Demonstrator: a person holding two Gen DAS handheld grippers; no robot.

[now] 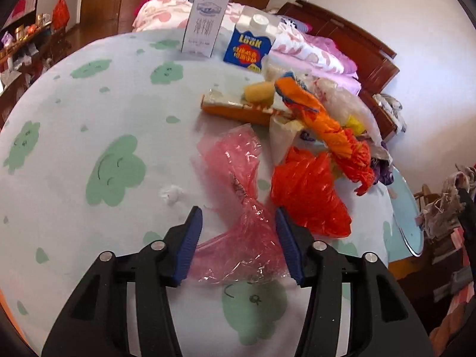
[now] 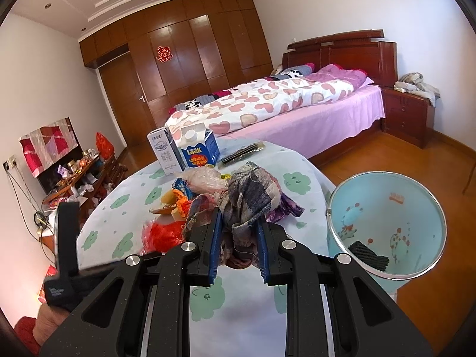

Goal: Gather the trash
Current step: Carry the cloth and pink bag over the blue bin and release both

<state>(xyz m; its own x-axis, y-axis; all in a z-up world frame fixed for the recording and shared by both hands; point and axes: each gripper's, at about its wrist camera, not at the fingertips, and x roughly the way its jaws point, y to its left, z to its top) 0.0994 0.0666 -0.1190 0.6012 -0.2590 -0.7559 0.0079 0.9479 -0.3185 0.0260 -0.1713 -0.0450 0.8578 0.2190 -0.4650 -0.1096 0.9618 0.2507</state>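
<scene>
On the round table [image 1: 89, 119], a crumpled pink see-through plastic bag [image 1: 238, 160] lies between the blue pads of my left gripper [image 1: 238, 212], which stands open around the bag's twisted middle without pinching it. To its right are a red-orange bag [image 1: 309, 190], an orange wrapper [image 1: 312, 113], a flattened orange carton [image 1: 235, 110] and a yellow lump [image 1: 258, 90]. My right gripper [image 2: 238, 223] is shut on a checked grey-and-pink cloth rag [image 2: 253, 193], held above the table's near edge. A pale blue bin [image 2: 416, 196] stands to the right of it.
A white carton [image 1: 205, 20] and a blue "Look" carton [image 1: 250, 47] stand upright at the table's far side. A scrap of white tissue [image 1: 172, 193] lies left of the pink bag. A black item [image 2: 369, 253] lies in the bin. A bed [image 2: 297, 104] is behind.
</scene>
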